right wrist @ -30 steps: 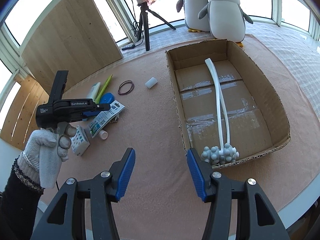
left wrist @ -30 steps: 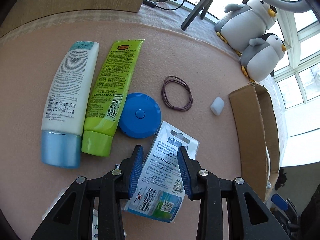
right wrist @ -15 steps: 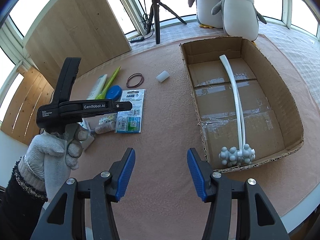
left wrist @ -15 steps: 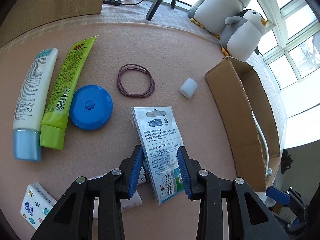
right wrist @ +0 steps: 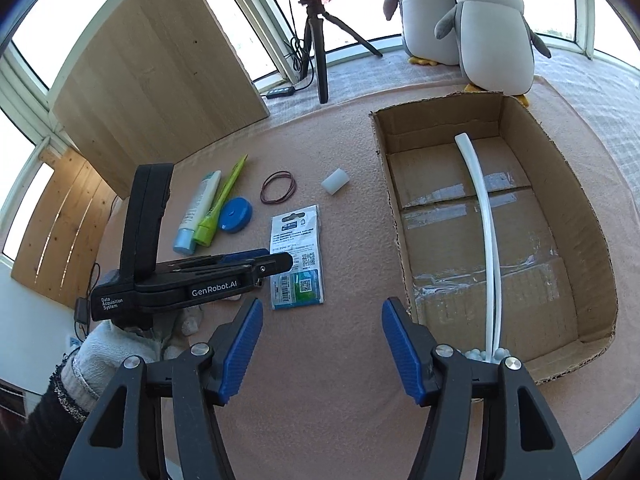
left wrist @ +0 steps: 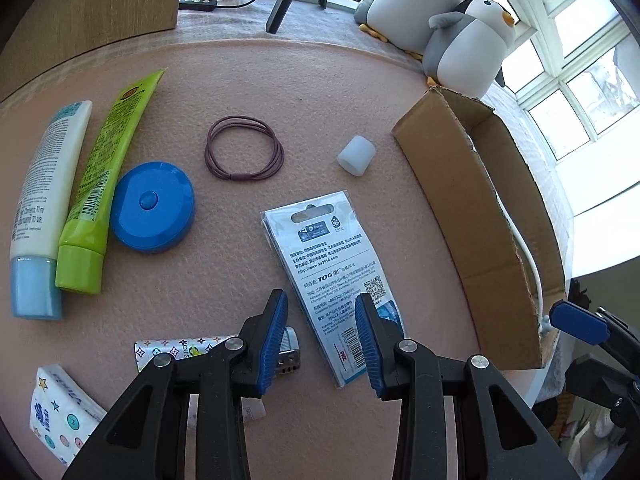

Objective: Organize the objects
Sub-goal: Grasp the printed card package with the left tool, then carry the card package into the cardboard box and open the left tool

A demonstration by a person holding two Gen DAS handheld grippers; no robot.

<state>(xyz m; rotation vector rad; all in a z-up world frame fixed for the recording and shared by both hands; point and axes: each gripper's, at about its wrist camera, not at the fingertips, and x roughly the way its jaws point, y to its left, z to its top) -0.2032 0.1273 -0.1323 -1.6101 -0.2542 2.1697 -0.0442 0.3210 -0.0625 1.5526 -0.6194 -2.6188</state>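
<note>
Left claw (left wrist: 320,332) straddles the flat packet (left wrist: 332,276) without gripping, lined up for pickup; right claw (right wrist: 322,344), empty, is opening beside the box (right wrist: 560,144).

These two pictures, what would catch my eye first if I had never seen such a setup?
Probably the two plush penguins by the window behind the pink mat. Then the open cardboard box on the right with a long white massage stick inside. Left of it lies a flat packet, with the left gripper over its near end.

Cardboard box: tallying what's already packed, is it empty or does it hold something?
Not empty: the cardboard box holds one long white massage stick lying lengthwise.
</note>
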